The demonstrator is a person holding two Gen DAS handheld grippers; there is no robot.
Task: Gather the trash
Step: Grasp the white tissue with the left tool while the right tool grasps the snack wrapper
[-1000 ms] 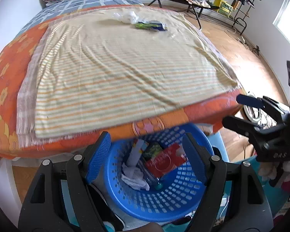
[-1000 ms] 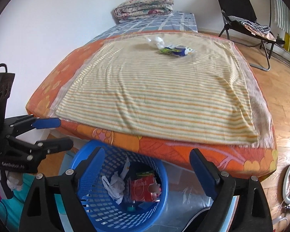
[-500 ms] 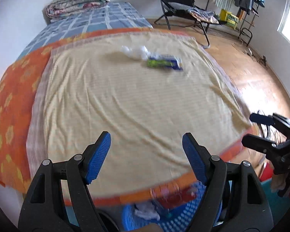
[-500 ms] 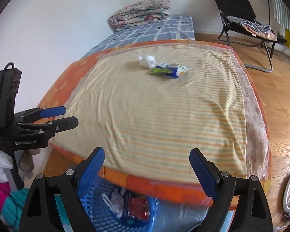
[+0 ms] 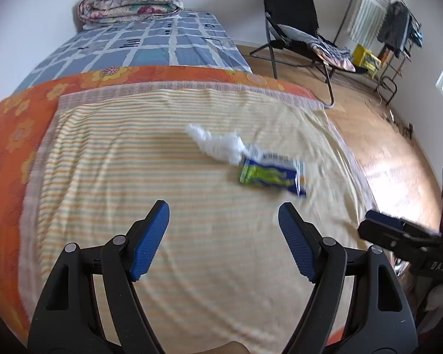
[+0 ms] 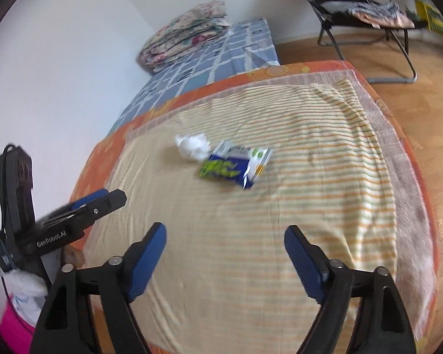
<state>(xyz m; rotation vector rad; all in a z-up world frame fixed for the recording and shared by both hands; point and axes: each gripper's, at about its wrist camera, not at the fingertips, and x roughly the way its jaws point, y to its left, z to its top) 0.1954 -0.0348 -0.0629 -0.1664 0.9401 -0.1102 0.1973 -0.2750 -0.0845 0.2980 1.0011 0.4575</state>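
A crumpled white tissue (image 5: 218,144) (image 6: 192,145) lies on the striped yellow blanket (image 5: 133,183) (image 6: 310,177), touching a blue and green snack wrapper (image 5: 271,175) (image 6: 233,166) beside it. My left gripper (image 5: 224,224) hovers open over the blanket, short of both pieces, with nothing between its fingers. My right gripper (image 6: 224,247) is also over the blanket, short of the wrapper; its jaws are closing slightly, wide apart and empty. Each gripper shows at the edge of the other's view: the right gripper (image 5: 398,233) and the left gripper (image 6: 82,206).
The blanket covers an orange flowered bedspread (image 5: 11,124) on a bed. A folded quilt (image 5: 133,1) lies on the blue checked sheet (image 5: 150,41) at the far end. A black folding chair (image 5: 295,29) stands on the wooden floor (image 5: 384,153) to the right.
Both grippers moved forward from above the blue basket to over the bed. The basket has dropped out of view and the tissue and wrapper now look much closer.
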